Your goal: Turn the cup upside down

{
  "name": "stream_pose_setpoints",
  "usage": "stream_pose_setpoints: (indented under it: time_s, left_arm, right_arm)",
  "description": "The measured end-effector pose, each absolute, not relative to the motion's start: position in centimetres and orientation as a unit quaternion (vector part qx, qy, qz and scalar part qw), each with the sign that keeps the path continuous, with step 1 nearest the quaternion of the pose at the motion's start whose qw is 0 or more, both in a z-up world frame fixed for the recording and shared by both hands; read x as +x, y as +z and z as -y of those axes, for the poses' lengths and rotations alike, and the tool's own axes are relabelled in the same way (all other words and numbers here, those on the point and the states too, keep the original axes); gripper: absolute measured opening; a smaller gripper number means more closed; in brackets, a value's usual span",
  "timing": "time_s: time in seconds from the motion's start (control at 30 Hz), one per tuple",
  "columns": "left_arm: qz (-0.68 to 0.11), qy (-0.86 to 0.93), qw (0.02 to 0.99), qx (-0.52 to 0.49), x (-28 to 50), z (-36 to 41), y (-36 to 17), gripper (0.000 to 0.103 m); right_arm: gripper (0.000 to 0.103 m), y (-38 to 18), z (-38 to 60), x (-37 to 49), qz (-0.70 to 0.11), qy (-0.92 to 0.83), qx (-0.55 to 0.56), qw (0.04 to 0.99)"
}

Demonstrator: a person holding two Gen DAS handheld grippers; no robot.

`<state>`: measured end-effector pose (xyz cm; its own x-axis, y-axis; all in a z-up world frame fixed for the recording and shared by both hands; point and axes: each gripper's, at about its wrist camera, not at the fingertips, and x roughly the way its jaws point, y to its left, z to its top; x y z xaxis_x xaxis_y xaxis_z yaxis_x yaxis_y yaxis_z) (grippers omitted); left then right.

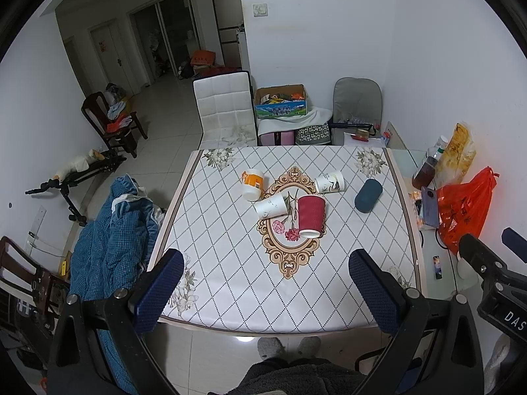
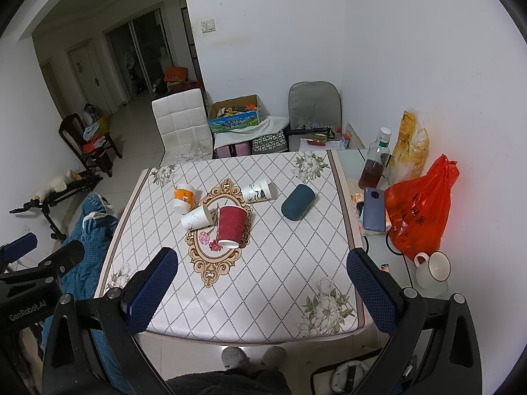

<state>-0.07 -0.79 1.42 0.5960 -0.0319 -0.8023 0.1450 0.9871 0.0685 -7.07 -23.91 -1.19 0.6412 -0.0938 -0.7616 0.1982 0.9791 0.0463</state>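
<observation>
Several cups lie on their sides on the patterned table [image 1: 230, 263] [image 2: 280, 279]: a red ribbed cup [image 1: 311, 215] [image 2: 231, 226] at the centre, a white cup [image 1: 270, 206] [image 2: 196, 218] left of it, an orange-and-white cup [image 1: 252, 184] [image 2: 184, 198], a white printed cup [image 1: 330, 182] [image 2: 258, 191] and a dark teal cup [image 1: 368, 195] [image 2: 298, 202]. My left gripper [image 1: 265, 291] is open and empty above the table's near edge. My right gripper [image 2: 262, 291] is open and empty beside it, also short of the cups.
A red plastic bag [image 2: 420, 207], a phone [image 2: 374, 209], a bottle [image 2: 374, 166] and a white mug [image 2: 431, 268] stand on the glass side table at right. A white chair [image 1: 225, 110] stands behind the table. A blue jacket [image 1: 112, 230] hangs at left.
</observation>
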Motion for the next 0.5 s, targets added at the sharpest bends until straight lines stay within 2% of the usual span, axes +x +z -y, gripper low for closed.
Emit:
stream_pose_setpoints:
  time_s: [0.5]
  left_arm:
    - [-0.446, -0.049, 0.892, 0.063, 0.05, 0.92, 1.48, 0.103]
  right_arm:
    - [0.103, -0.5, 23.31, -6.72, -0.414, -0.078, 0.065, 0.904]
